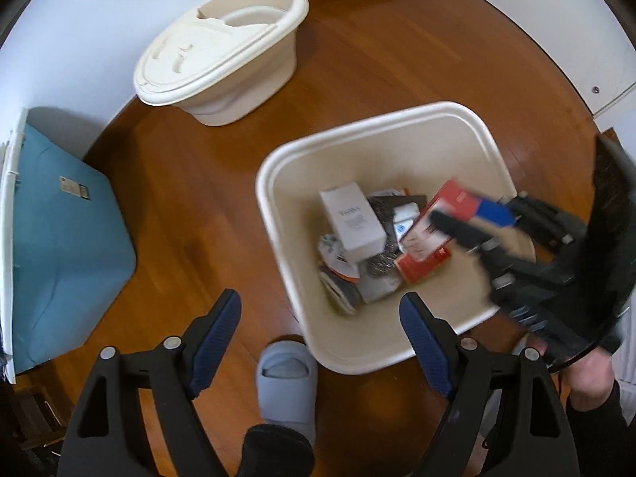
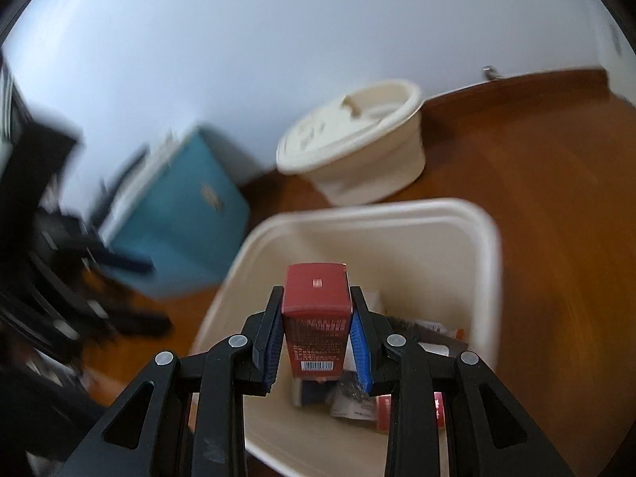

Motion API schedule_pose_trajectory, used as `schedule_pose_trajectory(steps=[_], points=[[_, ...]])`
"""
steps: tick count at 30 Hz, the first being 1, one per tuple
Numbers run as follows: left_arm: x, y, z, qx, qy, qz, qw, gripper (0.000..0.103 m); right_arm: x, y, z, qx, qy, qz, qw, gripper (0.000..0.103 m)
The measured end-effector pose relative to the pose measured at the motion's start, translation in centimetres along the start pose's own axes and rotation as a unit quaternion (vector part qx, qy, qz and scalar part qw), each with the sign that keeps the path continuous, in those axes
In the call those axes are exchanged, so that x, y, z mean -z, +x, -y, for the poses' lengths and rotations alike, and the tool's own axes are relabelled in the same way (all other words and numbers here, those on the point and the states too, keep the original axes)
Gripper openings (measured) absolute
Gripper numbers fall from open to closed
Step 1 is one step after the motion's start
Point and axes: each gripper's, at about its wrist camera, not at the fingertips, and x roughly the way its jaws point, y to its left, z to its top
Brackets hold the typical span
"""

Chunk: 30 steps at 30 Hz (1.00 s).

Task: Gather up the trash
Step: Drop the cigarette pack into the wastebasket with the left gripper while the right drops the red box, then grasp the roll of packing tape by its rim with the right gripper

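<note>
The red carton is sitting clamped between the blue pads of the right tongs, hanging over the open cream trash bin, which is holding a white box and crumpled wrappers. The bin is standing on the wooden floor, near a cream mop bucket and a teal box by the white wall. The left tongs are pointing straight down, jaws spread wide and gripping nothing, above a grey slipper.
</note>
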Motion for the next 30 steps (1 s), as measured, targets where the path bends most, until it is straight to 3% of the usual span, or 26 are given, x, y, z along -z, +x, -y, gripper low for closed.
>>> schedule_pose_trajectory(steps=[3, 7, 9, 12, 14, 18, 20, 21, 25, 30], points=[[-0.2, 0.2, 0.1, 0.009, 0.003, 0.006, 0.9999, 0.082, -0.1, 3.1, -1.0, 0.044, -0.027, -0.040, 0.998, 0.033], [-0.1, 0.2, 1.0, -0.012, 0.037, 0.016, 0.9991, 0.082, 0.4, 4.8, -1.2, 0.058, -0.042, -0.076, 0.995, 0.034], [-0.1, 0.4, 1.0, -0.017, 0.041, 0.016, 0.9989, 0.082, 0.9, 4.2, -1.1, 0.058, -0.042, -0.076, 0.995, 0.045], [-0.2, 0.2, 1.1, -0.011, 0.038, 0.014, 0.9991, 0.082, 1.0, 0.6, -0.4, 0.033, -0.013, -0.030, 0.999, 0.046], [-0.3, -0.3, 1.6, -0.010, 0.045, 0.024, 0.9986, 0.082, 1.9, -4.4, 1.3, 0.005, 0.004, 0.030, 1.000, 0.046], [-0.5, -0.9, 3.5, -0.014, 0.077, 0.042, 0.9961, 0.082, 7.0, -10.7, 7.7, 0.064, 0.035, 0.076, 0.994, 0.052], [-0.5, -0.8, 4.4, -0.009, 0.086, 0.035, 0.9957, 0.082, 10.8, -10.8, 10.9, 0.095, 0.043, 0.048, 0.993, 0.052], [-0.5, -0.5, 4.7, -0.008, 0.089, 0.032, 0.9955, 0.082, 13.1, -9.7, 12.5, 0.107, 0.051, 0.014, 0.993, 0.052], [-0.7, -0.3, 6.1, -0.007, 0.103, 0.028, 0.9943, 0.082, 20.5, -3.4, 14.8, 0.095, 0.031, -0.085, 0.991, 0.051], [-0.7, -0.2, 7.4, -0.008, 0.114, 0.033, 0.9929, 0.082, 23.1, 0.6, 14.7, 0.093, 0.015, -0.104, 0.990, 0.049]])
